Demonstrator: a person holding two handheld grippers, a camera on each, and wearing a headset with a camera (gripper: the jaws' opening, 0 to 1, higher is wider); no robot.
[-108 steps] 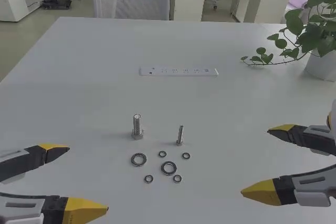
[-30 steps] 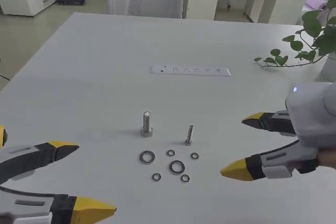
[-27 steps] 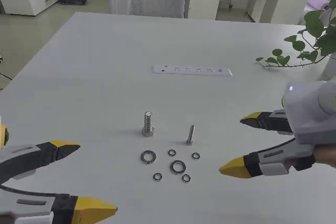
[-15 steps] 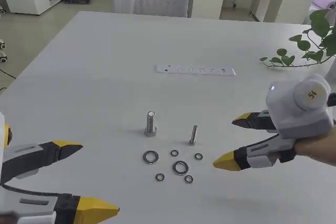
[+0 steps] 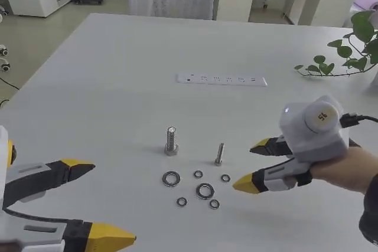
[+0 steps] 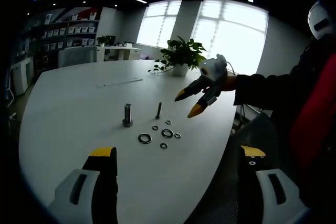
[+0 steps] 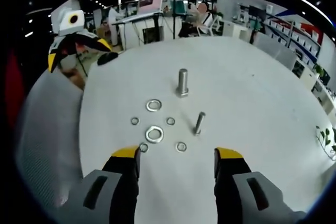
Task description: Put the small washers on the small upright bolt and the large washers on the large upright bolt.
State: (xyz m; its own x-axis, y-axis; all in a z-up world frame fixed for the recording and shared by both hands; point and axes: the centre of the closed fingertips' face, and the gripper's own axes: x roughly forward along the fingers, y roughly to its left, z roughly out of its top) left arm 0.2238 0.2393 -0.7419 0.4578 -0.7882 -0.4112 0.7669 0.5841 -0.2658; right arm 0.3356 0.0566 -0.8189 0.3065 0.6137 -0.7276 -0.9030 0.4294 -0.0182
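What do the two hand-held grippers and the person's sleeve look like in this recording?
Both the left hand-held gripper and the right hand-held gripper have pointed yellow jaw tips, black mid-sections and pale grey bodies. A thin black cable runs off behind the right one. The person wears a dark sleeve on that arm.

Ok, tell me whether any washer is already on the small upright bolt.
No, the small bolt stands bare, and all six washers lie flat on the table beside it.
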